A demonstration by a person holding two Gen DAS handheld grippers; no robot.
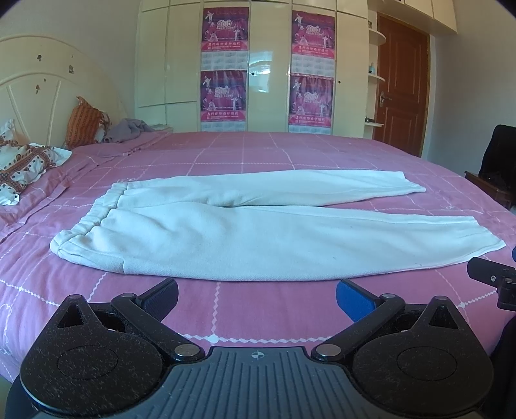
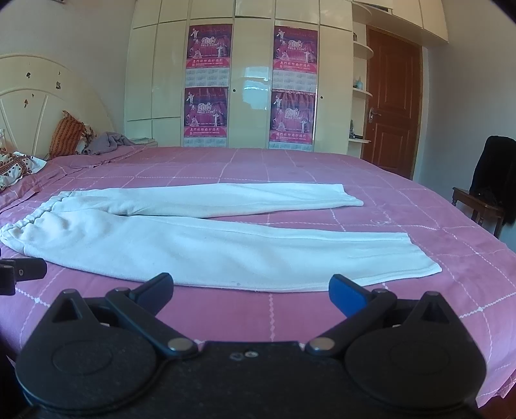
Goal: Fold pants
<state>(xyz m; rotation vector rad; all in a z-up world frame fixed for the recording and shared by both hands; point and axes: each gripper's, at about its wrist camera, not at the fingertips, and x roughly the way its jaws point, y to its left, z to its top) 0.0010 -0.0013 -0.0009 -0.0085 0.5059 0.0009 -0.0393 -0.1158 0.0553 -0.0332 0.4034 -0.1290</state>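
Bed: a wide bed (image 1: 290,151) under a pink cover with a thin white grid filled most of both views.
Pants: white pants (image 1: 258,232) lay flat and unfolded across the middle of the bed, waistband toward 9 o'clock, both legs running toward 3 o'clock; the far leg angled slightly away from the near one.
Left claw: the left claw (image 1: 257,298) hovered over the near edge of the bed at 6 o'clock, fingers spread wide, holding nothing, just short of the pants' near hem.
Right claw: the right claw (image 2: 251,293) was likewise wide apart and empty, near the lower leg; its side showed at 3 o'clock in the left view.
Headboard: a cream headboard (image 1: 38,83) stood at 9 o'clock, with patterned pillows (image 1: 22,164) and an orange striped cushion (image 1: 84,121) below it.
Grey cloth: a crumpled grey cloth (image 1: 129,129) sat beside the cushion.
Wardrobe: cream wardrobe doors (image 1: 271,64) at 12 o'clock carried four pink posters (image 1: 224,29).
Door: a brown wooden door (image 1: 403,83) stood at 2 o'clock.
Chair: a wooden chair (image 2: 477,203) draped in dark clothing stood at 3 o'clock, beside the bed.
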